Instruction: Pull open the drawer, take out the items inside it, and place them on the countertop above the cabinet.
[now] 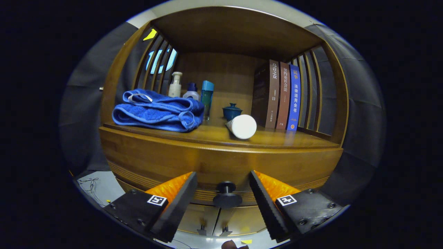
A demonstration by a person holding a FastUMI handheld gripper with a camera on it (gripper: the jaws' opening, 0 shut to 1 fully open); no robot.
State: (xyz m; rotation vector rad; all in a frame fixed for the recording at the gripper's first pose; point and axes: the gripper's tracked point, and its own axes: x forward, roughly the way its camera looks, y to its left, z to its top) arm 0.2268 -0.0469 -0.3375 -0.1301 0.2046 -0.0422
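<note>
A wooden tabletop (pixel 277 140) tops the cabinet, under a shelf roof with slatted sides. On it lie a folded blue towel (pixel 157 110) at the left, three bottles (pixel 191 91) behind it, a small lidded teal pot (pixel 232 111) — and a white tube (pixel 242 126) on its side. Three books (pixel 282 98) stand upright at the right.

The gripper (pixel 223 193) has its fingers spread, the drawer knob (pixel 226 196) between them, untouched.

I see glossy, varnished wood on the cabinet's countertop (pixel 207 136) and drawer front (pixel 155 159). The drawer knob (pixel 226 197) between my gripper's (pixel 223 197) spread fingers looks like smooth dark plastic or metal. The blue towel (pixel 157 110), far left, is nubby terry cloth. The white tube (pixel 242 126) looks matt and smooth; the books (pixel 282 97) have smooth paper spines.
</note>
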